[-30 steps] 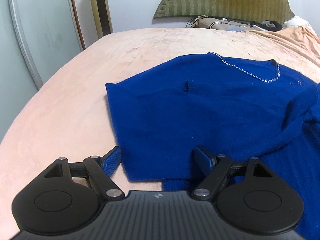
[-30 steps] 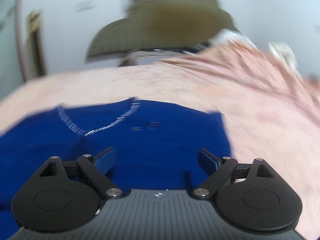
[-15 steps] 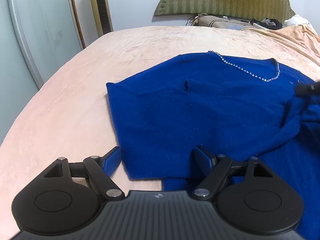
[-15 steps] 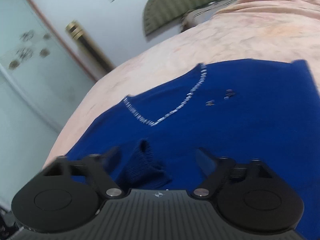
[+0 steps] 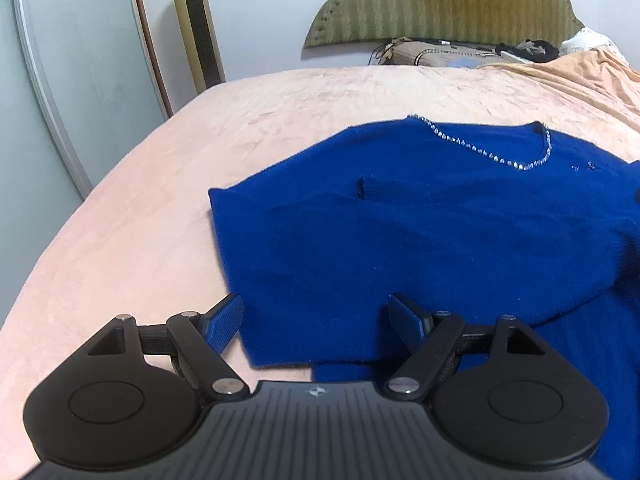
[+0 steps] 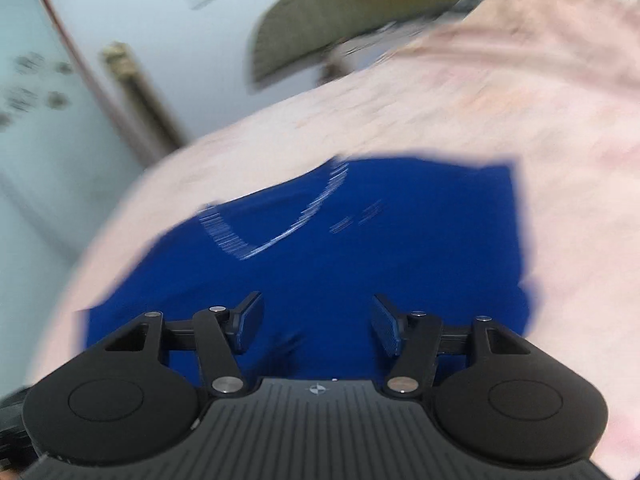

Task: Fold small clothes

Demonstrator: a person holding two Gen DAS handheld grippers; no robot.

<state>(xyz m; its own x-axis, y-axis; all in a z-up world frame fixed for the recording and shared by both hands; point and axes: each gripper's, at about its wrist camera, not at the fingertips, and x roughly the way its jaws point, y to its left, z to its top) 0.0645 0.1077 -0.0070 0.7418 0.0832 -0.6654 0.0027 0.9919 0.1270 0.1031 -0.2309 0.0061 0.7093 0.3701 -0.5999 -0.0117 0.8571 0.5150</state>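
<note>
Left tool (image 5: pixel 316 320): hanging spread over the sweater's (image 5: pixel 420 232) near hem, pinching nothing.
Right tool (image 6: pixel 316 322): jaws just opening, nothing between.
Sweater: lying near the bed's (image 5: pixel 140 248) left edge.
Advice: pinch only one layer.

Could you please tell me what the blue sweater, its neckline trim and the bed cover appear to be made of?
The blue sweater looks like a soft, matte knit, probably wool or acrylic, given its fuzzy surface and ribbed hem. Its neckline trim appears to be small, glinting rhinestones or beads; which one is unclear. The pink bed cover seems to be a plush, velvety fleece with a faint mottled nap.
</note>
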